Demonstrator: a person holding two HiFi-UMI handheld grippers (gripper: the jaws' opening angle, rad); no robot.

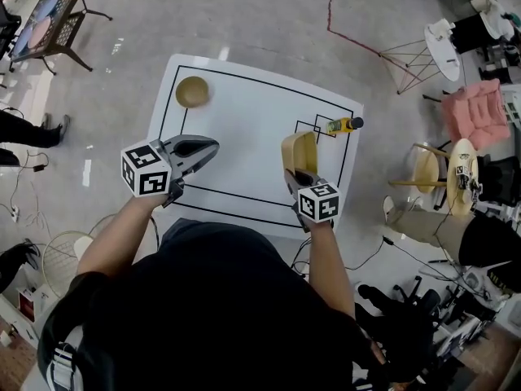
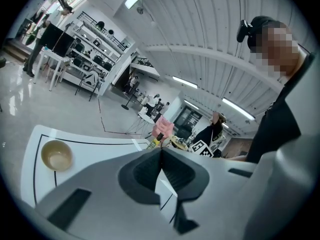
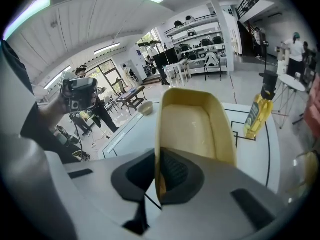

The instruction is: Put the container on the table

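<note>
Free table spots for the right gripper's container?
Biggest bare patch: centre of the white table, between the round tan bowl at the far-left corner and the yellow black-capped bottle at the right edge. The near-left strip by the left gripper is free. Tight only near the bottle, beyond the beige container in the right gripper.

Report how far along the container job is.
Done: the right gripper has the pale yellow plastic container gripped by its wall. In hand: it is held on edge over the white table. To do: set it down flat and release. The left gripper is shut, empty.
</note>
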